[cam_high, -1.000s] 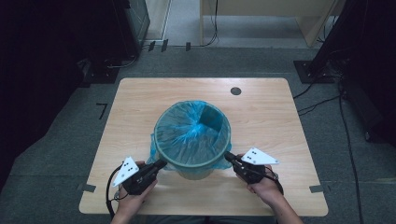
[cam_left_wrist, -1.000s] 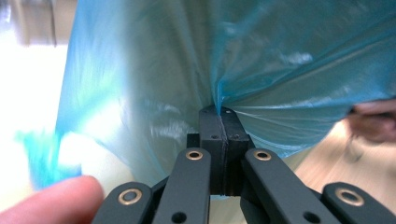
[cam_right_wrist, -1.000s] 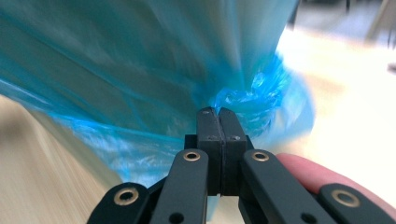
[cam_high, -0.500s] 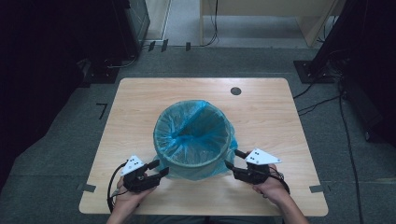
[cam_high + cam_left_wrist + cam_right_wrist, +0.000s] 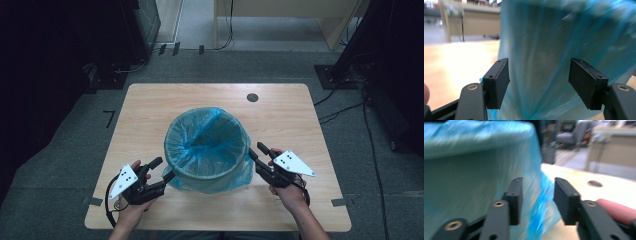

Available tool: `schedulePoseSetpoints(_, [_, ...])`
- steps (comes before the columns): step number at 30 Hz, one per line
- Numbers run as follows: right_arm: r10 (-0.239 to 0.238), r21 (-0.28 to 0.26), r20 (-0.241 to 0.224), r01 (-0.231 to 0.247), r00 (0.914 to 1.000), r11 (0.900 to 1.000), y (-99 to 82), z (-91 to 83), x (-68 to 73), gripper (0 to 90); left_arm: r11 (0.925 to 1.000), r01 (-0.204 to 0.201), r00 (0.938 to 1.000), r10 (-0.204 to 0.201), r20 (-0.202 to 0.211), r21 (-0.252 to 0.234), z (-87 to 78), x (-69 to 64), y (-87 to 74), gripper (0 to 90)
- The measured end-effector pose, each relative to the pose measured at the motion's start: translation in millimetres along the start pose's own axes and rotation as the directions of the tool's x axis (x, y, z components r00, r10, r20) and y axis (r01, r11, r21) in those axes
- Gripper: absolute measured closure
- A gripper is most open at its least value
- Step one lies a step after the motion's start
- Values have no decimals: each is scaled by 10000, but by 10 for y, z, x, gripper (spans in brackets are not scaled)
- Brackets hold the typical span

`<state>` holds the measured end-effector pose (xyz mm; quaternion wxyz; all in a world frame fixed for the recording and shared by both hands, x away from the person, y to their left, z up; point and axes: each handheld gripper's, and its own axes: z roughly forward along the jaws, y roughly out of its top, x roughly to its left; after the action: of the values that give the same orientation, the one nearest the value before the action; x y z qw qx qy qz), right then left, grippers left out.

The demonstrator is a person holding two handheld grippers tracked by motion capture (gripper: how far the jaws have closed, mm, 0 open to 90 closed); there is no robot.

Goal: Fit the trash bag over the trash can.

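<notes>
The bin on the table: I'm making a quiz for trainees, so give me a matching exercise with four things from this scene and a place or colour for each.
Things:
1. bin liner
2. left gripper
3. right gripper
4. round hole

Descriptions:
a. in the far right part of the table
b. blue, draped over the bin's rim
c. jaws apart at the bin's near left
d. jaws apart at the bin's right side

Pairs: 1-b, 2-c, 3-d, 4-a

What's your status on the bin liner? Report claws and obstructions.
Left claw open, just been opening, off the blue liner. Right claw open, just been closing, liner's edge between its jaws. Liner draped over bin rim. Nothing blocking on table.
</notes>
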<state>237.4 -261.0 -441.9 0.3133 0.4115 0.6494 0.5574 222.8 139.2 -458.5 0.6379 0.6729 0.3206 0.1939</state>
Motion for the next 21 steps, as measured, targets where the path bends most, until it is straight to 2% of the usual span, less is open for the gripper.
schedulePoseSetpoints(1, [20,-5,275,-20,9996,10000,29,50,5,708,10000,0,10000,0,0,0,0,0,0,341])
schedulePoseSetpoints(2, [112,27,475,-114,9988,9999,54,105,5,737,10000,-30,10000,30,58,-68,26,-7,10,415])
schedulePoseSetpoints(3, [283,53,591,-286,9978,9996,75,163,1,757,9999,-82,9999,82,71,-112,36,-11,10,546])
schedulePoseSetpoints(4, [420,40,734,-424,9964,9991,90,219,-2,768,10000,-76,9999,76,-68,-13,52,-9,12,714])
schedulePoseSetpoints(5, [536,-6,800,-538,9954,9986,98,270,-1,768,9998,78,9999,-76,-75,175,74,3,12,841])
schedulePoseSetpoints(6, [635,-53,807,-632,9947,9980,102,311,4,768,9993,236,9997,-239,83,287,92,16,5,900])
schedulePoseSetpoints(8, [722,-41,831,-721,9939,9974,93,376,26,768,9973,272,9995,-260,-186,688,135,15,-29,900])
schedulePoseSetpoints(10, [754,51,789,-760,9940,9971,65,415,58,768,9897,481,9985,-439,-337,1345,191,42,-93,900])
schedulePoseSetpoints(13, [675,211,732,-692,9950,9974,5,445,100,772,9701,854,9948,-701,-744,2273,290,89,-216,900])
schedulePoseSetpoints(14, [616,249,725,-636,9955,9977,-13,451,111,772,9622,992,9929,-791,-885,2536,323,95,-245,900])
schedulePoseSetpoints(16, [573,341,668,-597,9961,9976,-41,451,128,772,9415,1131,9898,-789,-1186,3174,376,107,-283,900])
schedulePoseSetpoints(17, [575,374,625,-599,9964,9975,-53,450,133,772,9347,1253,9881,-876,-1261,3326,391,114,-300,900])
schedulePoseSetpoints(18, [569,427,598,-595,9966,9973,-64,450,137,772,9347,1253,9881,-876,-1261,3326,391,114,-300,900])
schedulePoseSetpoints(19, [503,483,586,-532,9970,9974,-73,453,138,772,9308,1307,9869,-893,-1344,3413,399,122,-315,900])
schedulePoseSetpoints(20, [486,527,576,-516,9972,9973,-82,453,143,773,9216,1385,9829,-829,-1646,3627,396,143,-331,890])
schedulePoseSetpoints(21, [428,539,604,-461,9973,9975,-89,454,145,768,9183,1406,9791,-735,-1898,3700,386,151,-336,780])
